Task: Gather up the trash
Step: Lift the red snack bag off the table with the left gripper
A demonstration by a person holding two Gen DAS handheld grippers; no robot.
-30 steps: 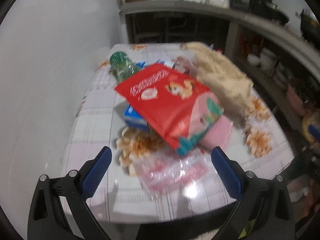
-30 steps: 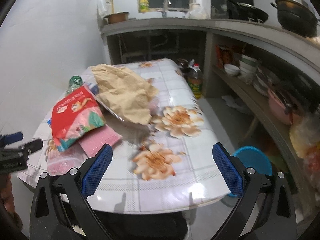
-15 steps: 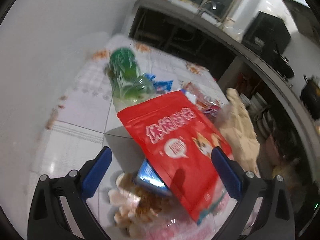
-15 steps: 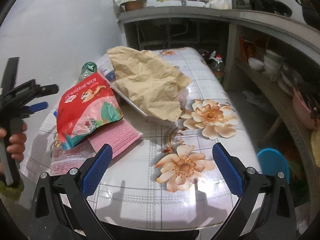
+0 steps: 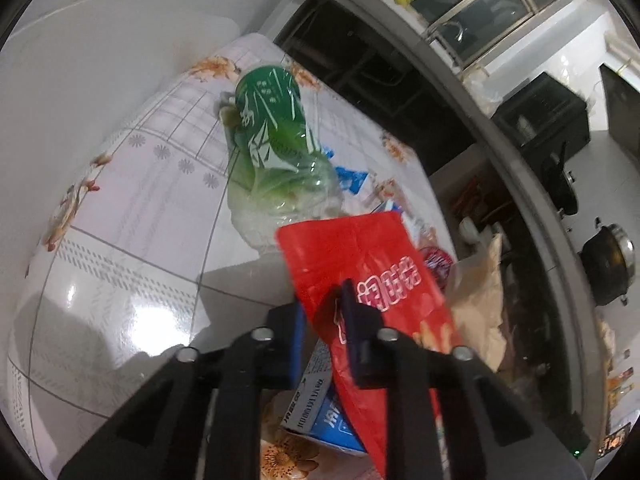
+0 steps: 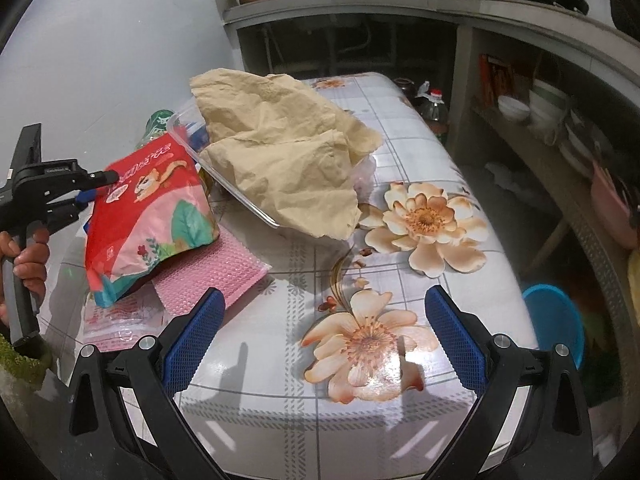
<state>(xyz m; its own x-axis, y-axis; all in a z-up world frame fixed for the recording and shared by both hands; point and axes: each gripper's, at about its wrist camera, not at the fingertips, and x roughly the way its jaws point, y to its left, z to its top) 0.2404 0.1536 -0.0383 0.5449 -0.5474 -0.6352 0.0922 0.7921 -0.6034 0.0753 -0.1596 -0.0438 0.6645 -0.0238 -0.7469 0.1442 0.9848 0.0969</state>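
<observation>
A red snack bag [image 5: 360, 256] lies on a pile of litter on the flowered table [image 5: 140, 200]. My left gripper [image 5: 324, 320] has its jaws closing, with the bag's upper edge pinched between the blue pads. The right wrist view shows the same grip at the red snack bag's [image 6: 148, 204] top left corner, the left gripper [image 6: 100, 184] held by a person's hand [image 6: 28, 256]. My right gripper [image 6: 320, 320] stands open above the table's near edge, nothing between its fingers. A crushed green bottle [image 5: 272, 140] lies behind the bag.
Crumpled brown paper [image 6: 280, 152] covers a clear plastic tray [image 6: 224, 184]. A pink bubble mailer [image 6: 216, 268] and a blue carton [image 5: 320, 420] lie under the bag. To the right are a shelf with bowls [image 6: 516, 108], a bottle [image 6: 434, 108] on the floor and a blue tub [image 6: 556, 320].
The left gripper moved in on the red bag, rolled, and went from wide open to pinching the bag's edge. The right gripper came a little lower and closer to the table.
</observation>
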